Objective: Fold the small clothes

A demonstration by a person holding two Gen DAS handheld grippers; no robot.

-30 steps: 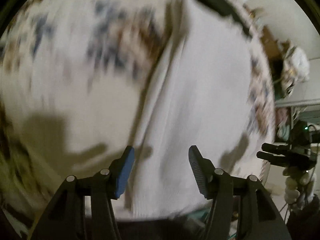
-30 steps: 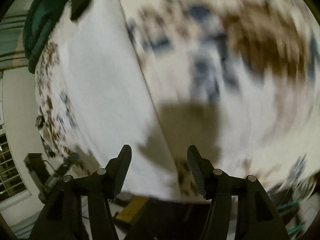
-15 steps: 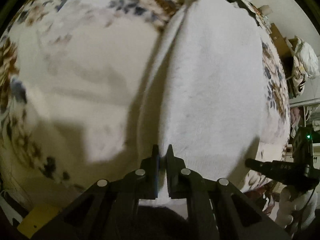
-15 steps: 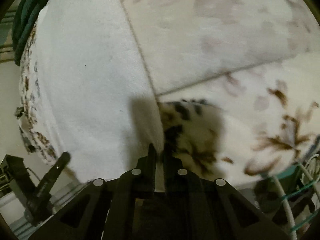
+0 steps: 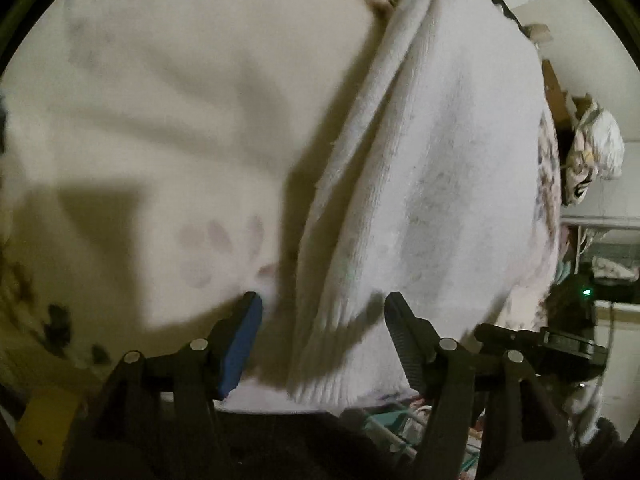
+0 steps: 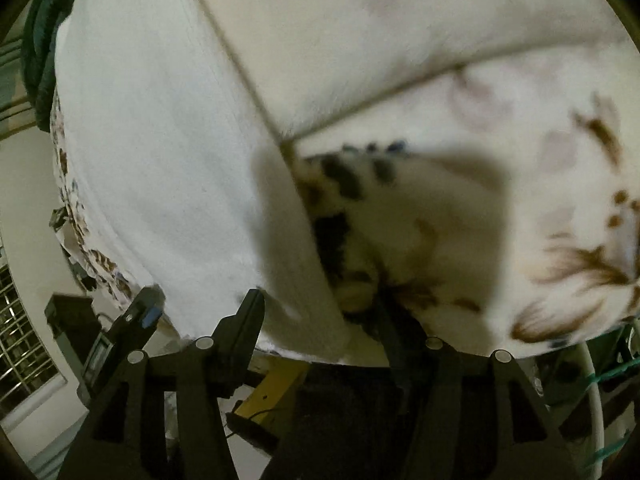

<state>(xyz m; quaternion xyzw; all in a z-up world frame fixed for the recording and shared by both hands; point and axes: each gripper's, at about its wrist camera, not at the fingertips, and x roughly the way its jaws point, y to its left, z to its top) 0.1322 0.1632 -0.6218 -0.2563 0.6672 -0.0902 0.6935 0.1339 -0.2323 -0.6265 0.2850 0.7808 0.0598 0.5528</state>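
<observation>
A white knitted garment (image 5: 440, 168) lies folded on a floral bed cover (image 5: 168, 132), its doubled edge running from the top down to the near edge. My left gripper (image 5: 320, 320) is open, its jaws on either side of the garment's near ribbed corner, holding nothing. In the right wrist view the same white garment (image 6: 160, 152) fills the left half, on the floral cover (image 6: 460, 92). My right gripper (image 6: 320, 316) is open over the garment's near right corner, holding nothing.
A dark green cloth (image 6: 40, 40) lies at the garment's far end. The right gripper (image 5: 536, 344) shows at lower right in the left wrist view. A crumpled bag (image 5: 592, 152) hangs at the right. A yellow object (image 6: 276, 388) sits below the bed edge.
Both grippers were shut on the garment's near edge half a second ago. Both have opened and let it go, and pulled back slightly.
</observation>
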